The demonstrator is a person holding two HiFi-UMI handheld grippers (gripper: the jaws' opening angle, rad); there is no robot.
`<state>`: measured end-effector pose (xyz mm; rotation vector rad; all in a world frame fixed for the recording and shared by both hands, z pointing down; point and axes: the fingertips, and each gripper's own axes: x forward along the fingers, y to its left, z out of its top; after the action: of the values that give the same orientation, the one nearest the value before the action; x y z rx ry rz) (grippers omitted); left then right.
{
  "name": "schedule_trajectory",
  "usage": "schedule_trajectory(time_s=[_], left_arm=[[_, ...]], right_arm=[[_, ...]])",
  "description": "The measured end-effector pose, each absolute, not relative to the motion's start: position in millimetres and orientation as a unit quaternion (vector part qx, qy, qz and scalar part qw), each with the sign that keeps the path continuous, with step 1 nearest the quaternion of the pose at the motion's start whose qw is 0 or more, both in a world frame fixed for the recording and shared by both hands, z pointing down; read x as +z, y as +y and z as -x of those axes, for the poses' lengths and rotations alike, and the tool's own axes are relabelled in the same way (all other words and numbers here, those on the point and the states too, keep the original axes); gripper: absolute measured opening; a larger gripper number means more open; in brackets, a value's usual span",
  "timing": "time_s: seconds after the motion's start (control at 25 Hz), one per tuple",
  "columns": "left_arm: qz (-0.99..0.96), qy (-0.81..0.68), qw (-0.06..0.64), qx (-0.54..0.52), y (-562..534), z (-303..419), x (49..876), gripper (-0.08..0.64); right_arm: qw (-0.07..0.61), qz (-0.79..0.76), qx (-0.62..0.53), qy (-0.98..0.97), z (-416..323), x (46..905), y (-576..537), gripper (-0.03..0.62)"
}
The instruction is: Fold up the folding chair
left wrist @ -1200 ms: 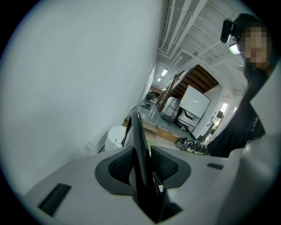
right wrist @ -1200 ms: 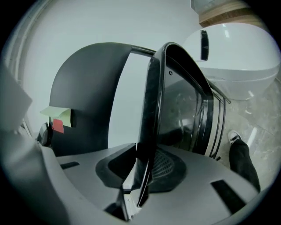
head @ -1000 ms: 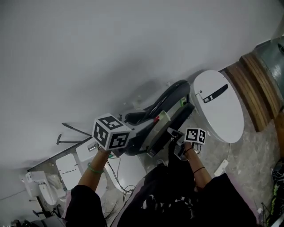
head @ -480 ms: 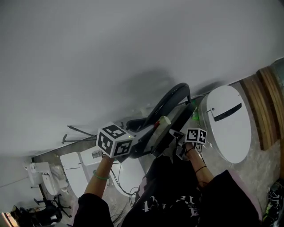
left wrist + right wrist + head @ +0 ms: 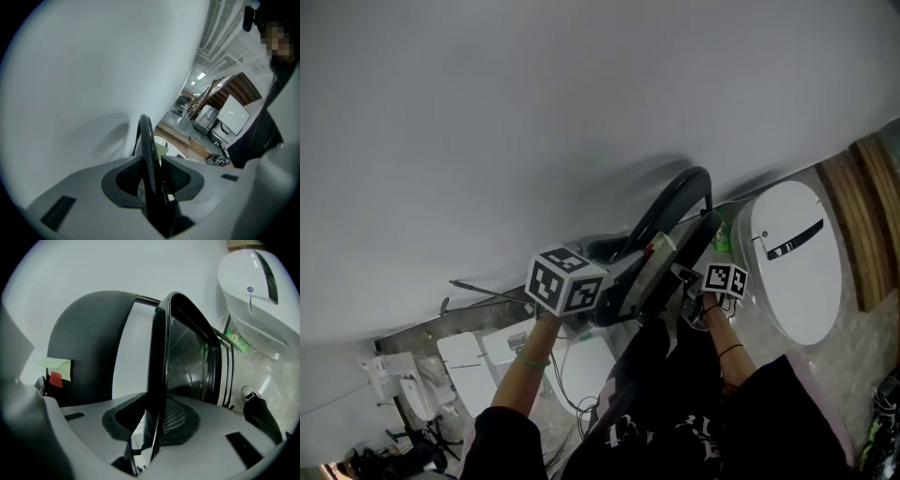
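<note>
Both marker cubes sit further right in the head view than a second ago, and the chair (image 5: 686, 242) between them has come along, its curved black edge now higher against the wall (image 5: 581, 112).

That pale wall fills most of the head view. At its foot on the right lies a strip of speckled floor (image 5: 269, 369) with a wooden board (image 5: 874, 220) beyond it. A white rounded unit (image 5: 792, 262) with a dark bar on its face stands just right of the chair.

The chair hangs between the two tools in front of the wall. From the right gripper view its glossy seat is almost edge-on, with thin black tubes behind it. The rounded dark back is to the left, and a band of wall shows between the two.

The left gripper (image 5: 152, 176) pinches a thin black tube of the chair, one pad pressed on each side. The right gripper (image 5: 152, 418) is clamped the same way on the thin rim of the seat.

A pale green note (image 5: 57, 366) and a smaller red one (image 5: 55, 379) stick to the back. A small green thing (image 5: 236, 341) lies near the white unit, and a shoe (image 5: 249, 393) shows on the floor.
</note>
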<state>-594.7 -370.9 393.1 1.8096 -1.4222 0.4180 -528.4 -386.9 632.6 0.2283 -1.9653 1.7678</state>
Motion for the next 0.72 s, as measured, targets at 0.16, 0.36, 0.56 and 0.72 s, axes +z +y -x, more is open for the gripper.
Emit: schedule_trajectory(time_s=[0.16,0.36,0.56,0.72], left_arm=[[-0.718,-0.554,0.383,0.175,-384.7,613.7,392.7,0.124],[-0.724,-0.544,0.373,0.2,-414.6,666.6,405.0,0.123],[-0.734,-0.532,0.354,0.23,-422.1,670.6,396.3,0.121],[-0.731,-0.539,0.345,0.237,-421.4,680.9,398.9,0.121]], right_arm=[[0.221,-0.095,0.656,-0.716,545.5,631.7,-394.6,0.089],[0.193,-0.117,0.681,-0.697,593.4,643.8,-408.5,0.089],[0.17,-0.123,0.698,-0.685,599.3,635.4,-408.3,0.089],[0.169,-0.12,0.695,-0.688,605.8,635.9,-407.8,0.089]])
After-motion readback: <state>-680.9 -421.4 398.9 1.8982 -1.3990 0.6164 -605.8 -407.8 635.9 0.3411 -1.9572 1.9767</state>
